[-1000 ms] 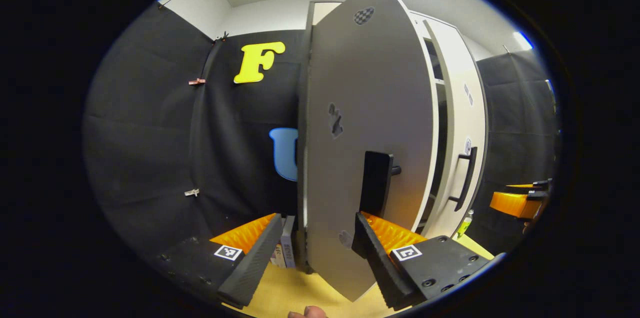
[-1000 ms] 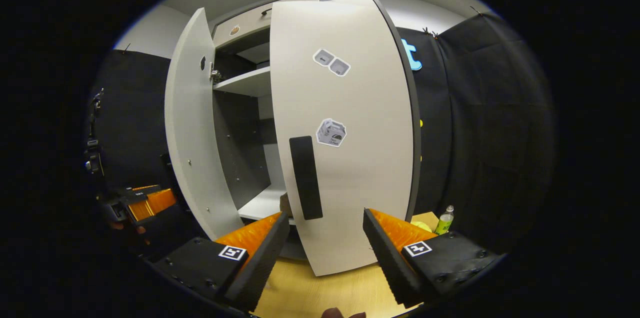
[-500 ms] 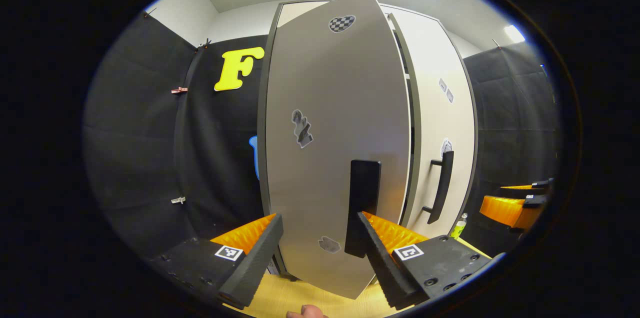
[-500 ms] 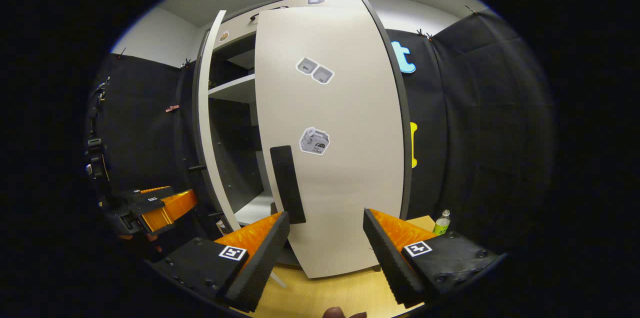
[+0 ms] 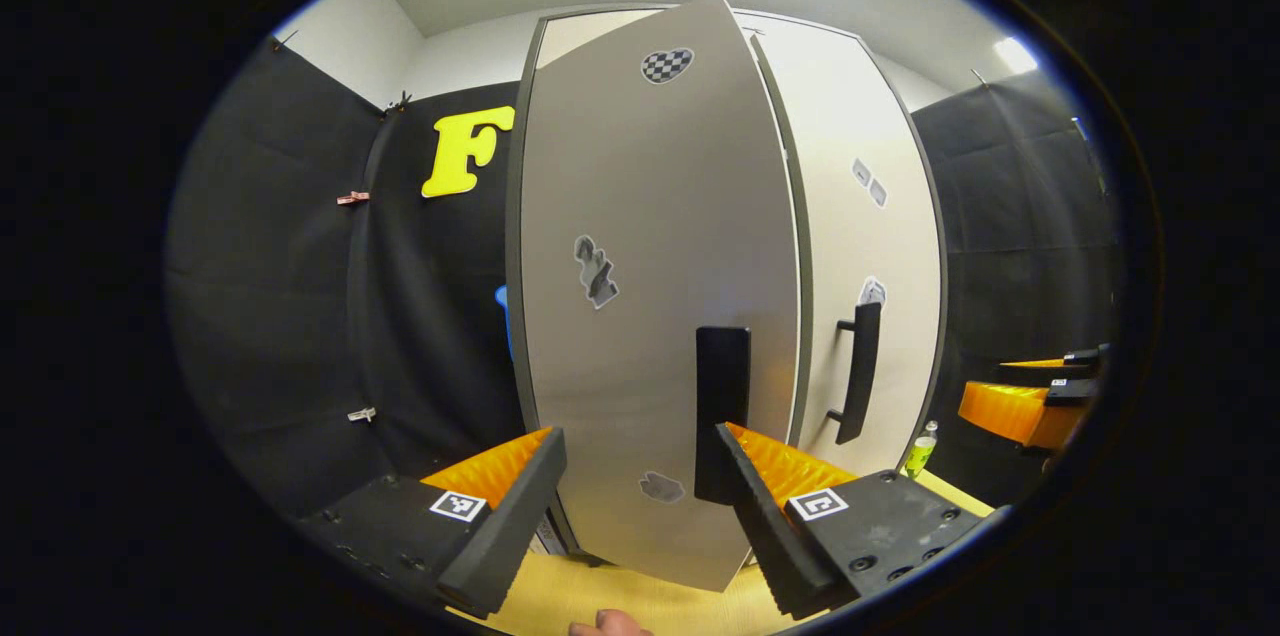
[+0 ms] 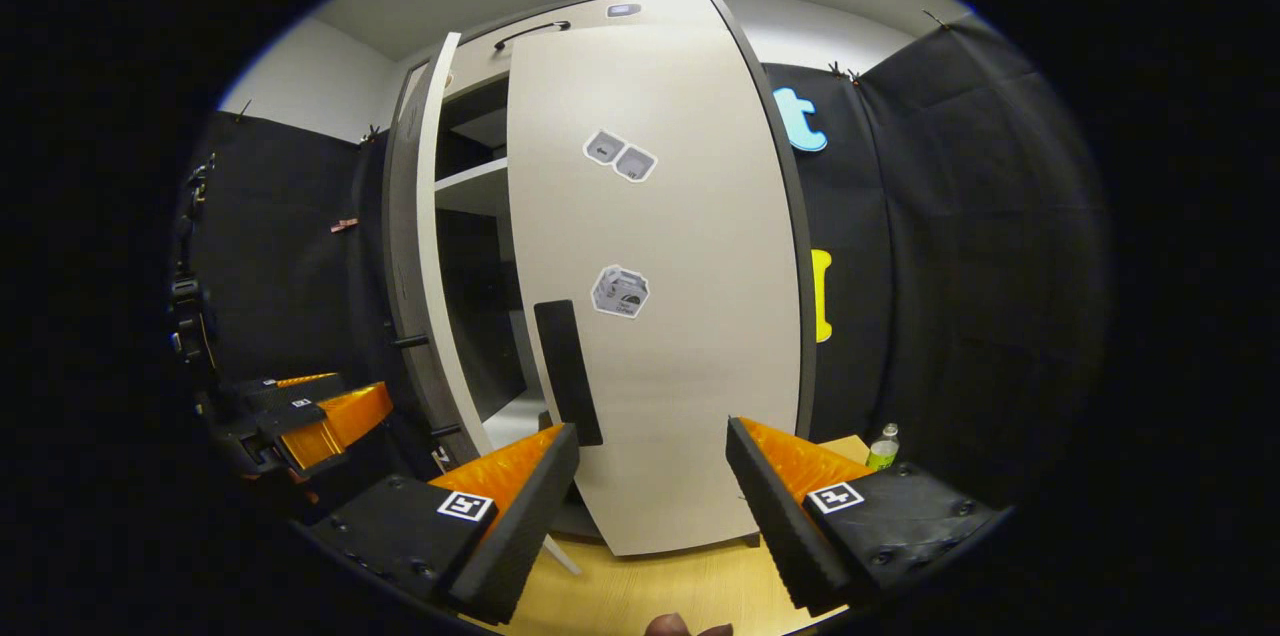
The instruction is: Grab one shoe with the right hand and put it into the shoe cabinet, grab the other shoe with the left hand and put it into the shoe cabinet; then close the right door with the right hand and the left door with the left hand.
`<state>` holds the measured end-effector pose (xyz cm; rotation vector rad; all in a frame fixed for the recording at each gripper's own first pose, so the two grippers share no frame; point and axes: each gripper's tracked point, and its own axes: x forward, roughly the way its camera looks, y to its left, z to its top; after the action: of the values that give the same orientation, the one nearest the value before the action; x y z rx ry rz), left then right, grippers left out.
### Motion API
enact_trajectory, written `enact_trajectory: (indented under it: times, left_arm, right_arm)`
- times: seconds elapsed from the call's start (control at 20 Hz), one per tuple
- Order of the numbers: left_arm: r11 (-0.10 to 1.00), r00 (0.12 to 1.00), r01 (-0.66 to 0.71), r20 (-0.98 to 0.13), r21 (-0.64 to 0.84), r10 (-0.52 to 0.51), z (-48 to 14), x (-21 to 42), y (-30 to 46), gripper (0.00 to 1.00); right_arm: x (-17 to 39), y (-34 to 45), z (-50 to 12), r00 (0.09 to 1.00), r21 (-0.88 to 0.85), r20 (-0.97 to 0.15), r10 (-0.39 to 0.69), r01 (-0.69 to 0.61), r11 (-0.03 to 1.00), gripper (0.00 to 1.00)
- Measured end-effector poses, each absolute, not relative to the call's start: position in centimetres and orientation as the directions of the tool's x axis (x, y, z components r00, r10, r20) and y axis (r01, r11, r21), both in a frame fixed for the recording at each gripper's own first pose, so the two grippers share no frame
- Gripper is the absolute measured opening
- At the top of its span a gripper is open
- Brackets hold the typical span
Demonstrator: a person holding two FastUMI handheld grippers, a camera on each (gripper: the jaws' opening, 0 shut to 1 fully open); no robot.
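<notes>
Black-walled booth; both doors ajar; left gripper (image 5: 632,486) and right gripper (image 6: 652,481) spread, empty; left door (image 5: 650,296) may rebound if pushed carelessly.

Left door (image 5: 650,296) swung nearer shut; right door (image 6: 690,316) too.

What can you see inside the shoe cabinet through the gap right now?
In the right gripper view, the gap between the left door and right door shows a pale shelf and dark interior above a lower board. The doors cover the rest, so no shoes can be confirmed.
</notes>
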<state>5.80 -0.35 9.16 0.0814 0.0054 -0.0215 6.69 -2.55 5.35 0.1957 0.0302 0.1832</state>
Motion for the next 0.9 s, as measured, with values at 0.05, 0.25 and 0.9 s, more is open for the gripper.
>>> enact_trajectory:
  times: [0.05,0.25,0.9]
  left_arm:
    - [0.997,1.000,0.023,-0.010,0.078,-0.022,9.1,5.7,-0.4,0.94]
    - [0.997,0.999,0.029,-0.025,0.074,-0.027,8.6,5.3,-1.0,0.94]
    - [0.994,0.998,0.054,-0.018,0.096,-0.053,9.0,4.0,-3.1,0.94]
  right_arm:
    - [6.8,-2.8,5.3,0.984,0.195,-0.009,0.179,-0.174,0.965,0.98]
    - [6.5,-3.4,5.1,0.985,0.199,-0.012,0.172,-0.166,0.966,0.98]
    - [6.3,-4.4,5.4,0.986,0.200,-0.004,0.166,-0.162,0.966,0.98]
